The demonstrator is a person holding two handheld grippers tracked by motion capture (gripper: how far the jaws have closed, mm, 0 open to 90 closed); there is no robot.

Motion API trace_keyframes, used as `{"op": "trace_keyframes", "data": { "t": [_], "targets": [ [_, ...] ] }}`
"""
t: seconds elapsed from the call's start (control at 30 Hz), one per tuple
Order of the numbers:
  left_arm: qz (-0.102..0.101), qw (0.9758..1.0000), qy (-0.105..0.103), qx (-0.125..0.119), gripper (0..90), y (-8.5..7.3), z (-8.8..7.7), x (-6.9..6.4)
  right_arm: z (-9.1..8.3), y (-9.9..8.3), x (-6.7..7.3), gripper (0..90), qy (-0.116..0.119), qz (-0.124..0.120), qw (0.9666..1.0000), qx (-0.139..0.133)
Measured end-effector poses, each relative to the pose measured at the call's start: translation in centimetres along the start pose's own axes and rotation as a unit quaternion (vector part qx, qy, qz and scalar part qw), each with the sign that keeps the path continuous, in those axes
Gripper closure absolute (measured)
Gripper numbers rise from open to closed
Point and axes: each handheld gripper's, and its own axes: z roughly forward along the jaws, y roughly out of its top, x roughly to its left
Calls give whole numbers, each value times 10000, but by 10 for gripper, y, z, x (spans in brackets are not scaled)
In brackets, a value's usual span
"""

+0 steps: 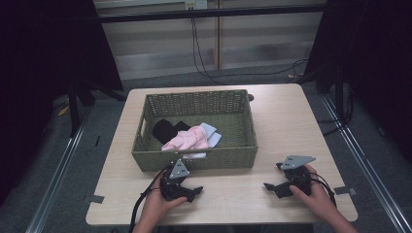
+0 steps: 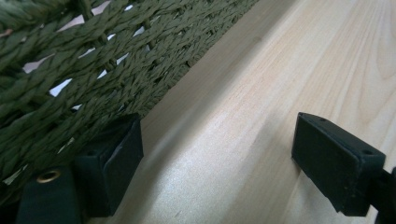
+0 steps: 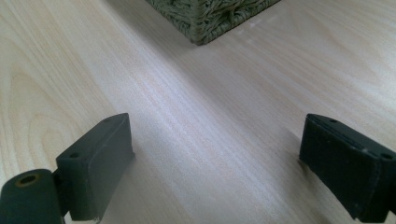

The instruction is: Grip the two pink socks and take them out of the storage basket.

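Observation:
A green woven basket [image 1: 145, 114] stands on the light wooden table [image 1: 282, 116]. Inside lie a pink cloth [image 1: 187, 139], a pale blue cloth [image 1: 211, 132] and a black cloth [image 1: 165, 129]. My left gripper [image 1: 190, 192] rests on the table just in front of the basket's near wall, held by a hand. In the left gripper view its jaws stand wide apart over bare wood, the basket weave [image 2: 70, 70] close beside one jaw. My right gripper [image 1: 273, 188] lies to the right on the table, open, with a basket corner [image 3: 210, 18] ahead of it.
Black cables [image 1: 204, 63] run over the grey floor behind the table. Dark curtains hang at both sides. Metal floor rails [image 1: 58, 170] flank the table. Bare tabletop stretches to the right of the basket.

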Motion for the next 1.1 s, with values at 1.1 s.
{"op": "trace_keyframes", "data": {
  "t": [1.1],
  "targets": [
    [-166, 9957, -505, 752, 220, 99, -72, 18, 0, 0, 0, 88, 2, 6, 10000, 5]
  ]
}}
